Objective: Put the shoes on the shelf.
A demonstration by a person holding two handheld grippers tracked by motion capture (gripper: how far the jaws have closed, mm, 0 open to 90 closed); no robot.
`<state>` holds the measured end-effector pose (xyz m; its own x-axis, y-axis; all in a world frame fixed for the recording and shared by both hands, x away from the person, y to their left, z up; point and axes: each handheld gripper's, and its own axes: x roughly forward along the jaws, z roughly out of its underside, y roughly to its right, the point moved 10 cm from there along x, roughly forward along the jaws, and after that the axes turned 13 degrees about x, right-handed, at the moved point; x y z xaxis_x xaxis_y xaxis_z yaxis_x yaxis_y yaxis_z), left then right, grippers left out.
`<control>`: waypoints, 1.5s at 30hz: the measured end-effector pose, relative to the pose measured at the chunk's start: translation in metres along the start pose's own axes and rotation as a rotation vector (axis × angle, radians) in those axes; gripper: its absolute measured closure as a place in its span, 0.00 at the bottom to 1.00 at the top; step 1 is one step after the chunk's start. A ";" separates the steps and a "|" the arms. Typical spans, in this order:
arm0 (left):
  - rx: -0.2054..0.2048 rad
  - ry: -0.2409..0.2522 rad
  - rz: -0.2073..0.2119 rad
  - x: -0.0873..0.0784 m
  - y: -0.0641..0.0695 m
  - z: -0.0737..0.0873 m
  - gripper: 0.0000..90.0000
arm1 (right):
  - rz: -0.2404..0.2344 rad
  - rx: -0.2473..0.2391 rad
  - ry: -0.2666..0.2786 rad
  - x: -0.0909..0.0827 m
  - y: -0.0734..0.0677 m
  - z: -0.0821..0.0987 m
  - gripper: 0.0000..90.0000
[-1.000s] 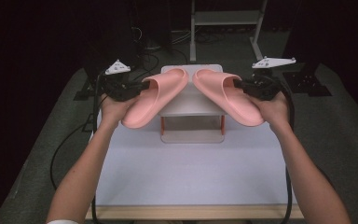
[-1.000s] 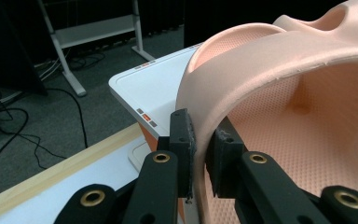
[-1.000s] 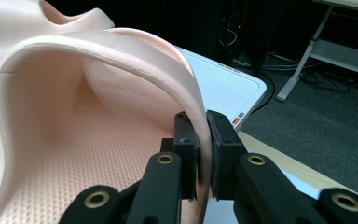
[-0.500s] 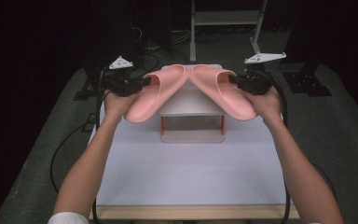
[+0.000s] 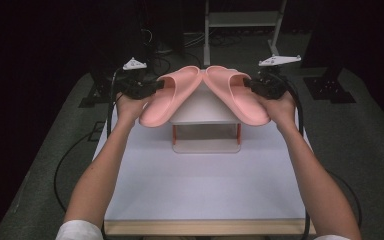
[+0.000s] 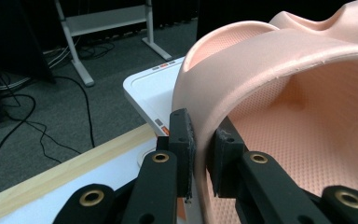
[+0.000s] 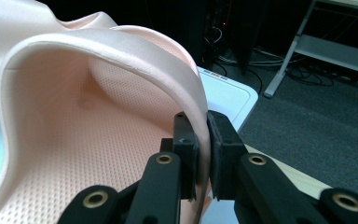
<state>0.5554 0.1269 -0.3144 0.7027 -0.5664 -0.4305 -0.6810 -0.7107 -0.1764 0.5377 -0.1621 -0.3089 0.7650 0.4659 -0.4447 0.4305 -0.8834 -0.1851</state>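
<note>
My left gripper (image 5: 147, 87) pinches the strap of one soft pink rubber slipper (image 5: 170, 95). My right gripper (image 5: 258, 86) pinches the other pink slipper (image 5: 237, 93). Their toes touch at the frame's upper middle, above the white worktop (image 5: 205, 185).

White table (image 5: 205, 195), small white stand (image 5: 206, 146) with orange legs, metal shelf frame (image 5: 242, 20), floor cables (image 6: 37, 130).

Both slippers I'm holding are the same soft salmon pink: the left slipper (image 5: 169, 97) at 11 o'clock and the right slipper (image 5: 237, 93) at 1 o'clock. Their footbeds have a fine dotted texture all over. My left gripper (image 6: 200, 151) and right gripper (image 7: 202, 151) are matte black with brass-coloured rivets. The small stand (image 5: 206, 145) is white with orange legs, the table (image 5: 205, 190) is white with a pale wood edge, and the floor (image 5: 370, 135) is grey carpet.
</note>
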 end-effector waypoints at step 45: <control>-0.047 -0.063 -0.005 0.036 0.004 -0.002 0.84 | 0.059 0.045 -0.037 0.032 -0.003 -0.003 0.84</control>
<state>0.5782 0.1032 -0.3291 0.6905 -0.5365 -0.4851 -0.6662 -0.7330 -0.1376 0.5625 -0.1447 -0.3202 0.7698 0.4118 -0.4877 0.3628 -0.9109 -0.1965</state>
